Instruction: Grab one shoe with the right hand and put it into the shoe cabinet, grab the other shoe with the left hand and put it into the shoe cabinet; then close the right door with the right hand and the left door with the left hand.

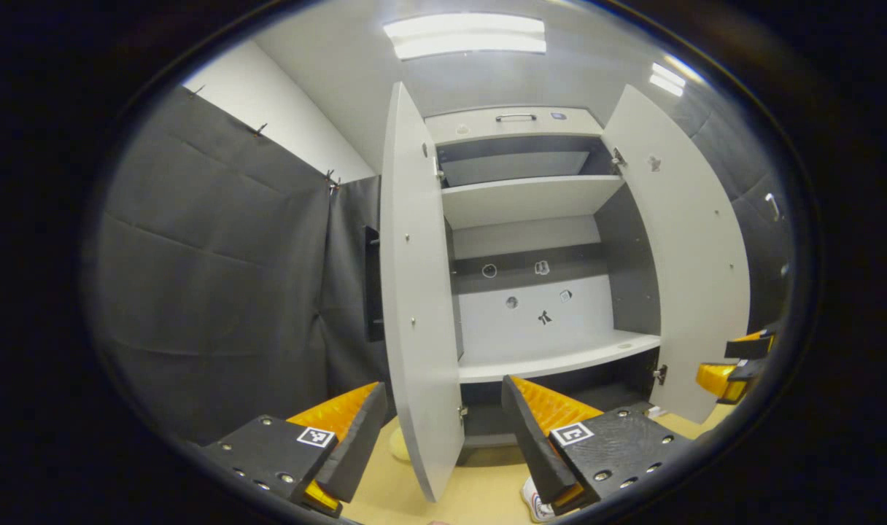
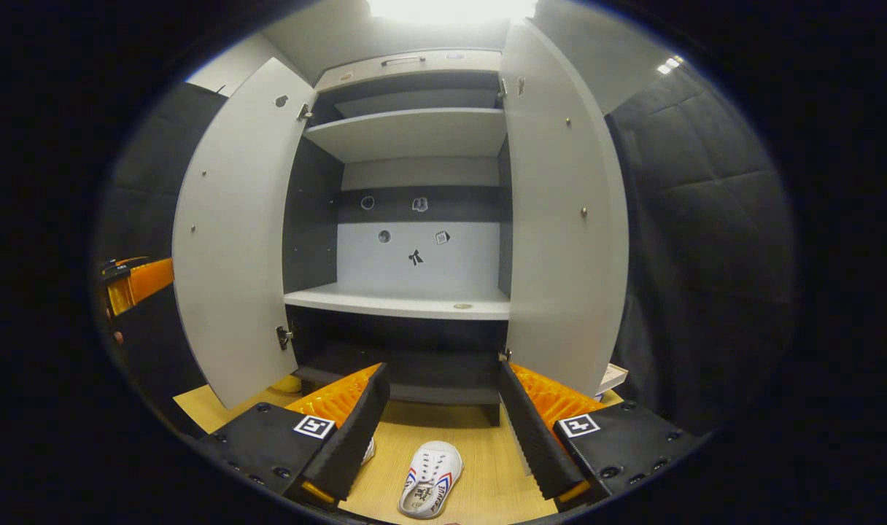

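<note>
The shoe cabinet [image 2: 407, 302] stands with both doors wide open: left door [image 2: 232, 240], right door [image 2: 560, 219]. On the wooden floor in front of it lies a white shoe [image 2: 430, 481] with red and blue stripes, just below my open right gripper [image 2: 440, 437]. A second white shoe [image 2: 368, 450] peeks out behind that gripper's left finger. In the left gripper view, the cabinet [image 1: 553, 357] is ahead and the left door [image 1: 418, 292] stands edge-on between the fingers of my open left gripper [image 1: 443, 452]. A shoe's toe [image 1: 535, 499] shows at the bottom.
The other gripper shows at the right edge [image 1: 735, 364] of the left gripper view and at the left edge [image 2: 133, 284] of the right gripper view. A yellowish object [image 2: 290, 383] lies on the floor by the left door. A flat box [image 2: 611, 378] sits behind the right door.
</note>
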A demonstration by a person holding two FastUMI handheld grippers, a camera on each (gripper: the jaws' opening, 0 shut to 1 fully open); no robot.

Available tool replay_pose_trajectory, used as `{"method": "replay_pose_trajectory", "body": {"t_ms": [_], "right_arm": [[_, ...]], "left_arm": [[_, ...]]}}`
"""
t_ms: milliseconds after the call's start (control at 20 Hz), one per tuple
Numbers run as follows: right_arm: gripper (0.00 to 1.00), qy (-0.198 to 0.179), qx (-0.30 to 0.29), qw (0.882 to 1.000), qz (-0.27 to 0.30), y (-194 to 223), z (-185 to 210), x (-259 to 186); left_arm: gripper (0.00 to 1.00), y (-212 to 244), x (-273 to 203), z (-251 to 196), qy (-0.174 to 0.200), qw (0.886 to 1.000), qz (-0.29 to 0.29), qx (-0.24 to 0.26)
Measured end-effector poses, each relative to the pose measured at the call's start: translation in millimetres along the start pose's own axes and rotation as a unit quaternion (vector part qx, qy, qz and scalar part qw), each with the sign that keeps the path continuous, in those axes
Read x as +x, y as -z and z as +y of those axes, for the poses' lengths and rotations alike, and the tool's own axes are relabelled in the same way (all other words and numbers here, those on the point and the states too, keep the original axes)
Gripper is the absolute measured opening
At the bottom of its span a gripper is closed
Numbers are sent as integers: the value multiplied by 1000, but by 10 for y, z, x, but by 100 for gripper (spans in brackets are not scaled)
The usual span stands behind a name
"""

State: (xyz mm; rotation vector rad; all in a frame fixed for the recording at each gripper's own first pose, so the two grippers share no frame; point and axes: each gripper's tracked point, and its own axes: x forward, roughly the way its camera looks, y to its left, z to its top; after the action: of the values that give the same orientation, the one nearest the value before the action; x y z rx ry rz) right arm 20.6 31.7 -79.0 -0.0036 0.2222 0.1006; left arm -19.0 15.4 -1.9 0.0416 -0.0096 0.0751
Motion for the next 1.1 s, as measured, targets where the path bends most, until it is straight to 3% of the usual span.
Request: {"method": "replay_pose_trajectory", "body": {"t_ms": [200, 600, 1100], "right_arm": [[93, -19, 2, 998, 67, 480, 121, 187], [96, -54, -26, 981, 182, 1409, 339, 445], [96, -71, -15, 946, 316, 2330, 482, 675]], "left_arm": [[91, -21, -51, 39, -18, 1000, 1, 9], [91, -77, -131, 178, -65, 997, 11, 26], [91, -85, -221, 309, -98, 994, 25, 39]]}}
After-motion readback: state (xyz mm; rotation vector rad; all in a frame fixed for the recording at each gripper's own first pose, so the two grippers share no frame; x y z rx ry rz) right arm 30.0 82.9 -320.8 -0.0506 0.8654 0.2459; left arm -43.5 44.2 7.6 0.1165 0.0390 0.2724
